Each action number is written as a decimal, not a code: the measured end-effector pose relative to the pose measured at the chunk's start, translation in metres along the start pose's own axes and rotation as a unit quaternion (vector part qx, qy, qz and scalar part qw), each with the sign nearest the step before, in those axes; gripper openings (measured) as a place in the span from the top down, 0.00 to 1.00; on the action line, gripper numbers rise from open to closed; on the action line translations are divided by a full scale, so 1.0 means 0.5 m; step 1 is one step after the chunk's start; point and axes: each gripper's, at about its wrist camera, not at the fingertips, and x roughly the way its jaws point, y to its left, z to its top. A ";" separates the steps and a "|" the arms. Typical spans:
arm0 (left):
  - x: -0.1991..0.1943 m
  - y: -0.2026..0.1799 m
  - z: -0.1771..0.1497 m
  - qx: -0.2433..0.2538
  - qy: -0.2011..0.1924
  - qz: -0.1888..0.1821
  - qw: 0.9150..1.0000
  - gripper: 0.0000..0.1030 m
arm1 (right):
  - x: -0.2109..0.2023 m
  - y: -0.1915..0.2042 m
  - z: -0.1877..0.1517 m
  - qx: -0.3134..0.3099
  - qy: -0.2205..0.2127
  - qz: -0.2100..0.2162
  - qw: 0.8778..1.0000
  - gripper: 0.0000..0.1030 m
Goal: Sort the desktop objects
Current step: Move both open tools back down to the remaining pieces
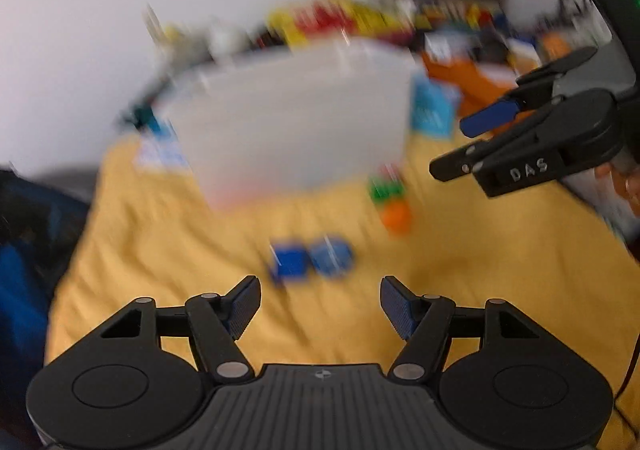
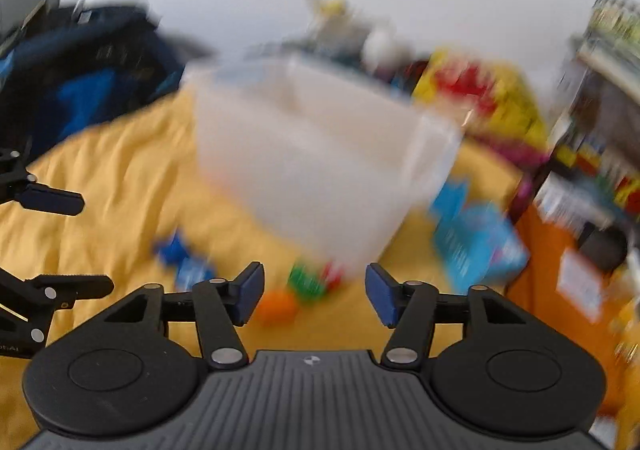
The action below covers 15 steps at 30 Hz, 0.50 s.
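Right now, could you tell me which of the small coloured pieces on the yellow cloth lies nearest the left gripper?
The dark blue piece, directly ahead of the open left gripper; the lighter blue piece sits just beside it, the orange and green farther off.

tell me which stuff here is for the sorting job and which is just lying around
For the job:
- translucent white bin
- two blue pieces
- green piece
- orange piece

Lying about:
- light blue box
- yellow and red clutter behind the bin
- dark blue bag
- yellow cloth under everything
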 end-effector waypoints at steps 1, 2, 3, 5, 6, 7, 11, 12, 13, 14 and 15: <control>0.005 -0.006 -0.013 0.002 0.009 -0.003 1.000 0.32 | 0.008 0.003 -0.019 0.006 0.016 0.016 1.000 0.50; 0.011 -0.012 -0.023 0.006 0.016 -0.003 1.000 0.32 | 0.011 0.006 -0.036 0.016 0.029 0.029 0.999 0.51; 0.014 -0.015 -0.029 0.009 0.017 -0.006 1.000 0.32 | 0.015 0.009 -0.053 0.029 0.042 0.041 0.998 0.51; 0.025 -0.017 -0.022 0.005 0.010 -0.016 1.000 0.32 | 0.023 0.026 -0.091 0.035 0.063 0.054 0.996 0.51; 0.032 -0.017 -0.013 0.001 0.008 -0.020 1.000 0.32 | 0.027 0.035 -0.107 0.039 0.074 0.052 0.995 0.51; 0.044 -0.015 -0.002 -0.006 0.006 -0.026 1.000 0.32 | 0.032 0.039 -0.121 0.047 0.086 0.054 0.994 0.51; 0.113 -0.007 0.031 -0.047 0.031 -0.021 0.998 0.41 | 0.023 0.052 -0.151 0.055 0.096 0.051 0.993 0.50; 0.130 -0.003 0.036 -0.059 0.038 -0.019 0.997 0.41 | 0.018 0.054 -0.153 0.048 0.093 0.047 0.993 0.50; 0.146 -0.002 0.040 -0.071 0.043 -0.015 0.996 0.44 | 0.011 0.057 -0.156 0.042 0.090 0.042 0.994 0.49; 0.162 0.000 0.044 -0.079 0.046 -0.010 0.996 0.48 | 0.005 0.058 -0.158 0.035 0.087 0.035 0.995 0.49; 0.179 0.002 0.049 -0.082 0.047 -0.005 0.996 0.49 | 0.000 0.061 -0.161 0.027 0.083 0.028 0.996 0.49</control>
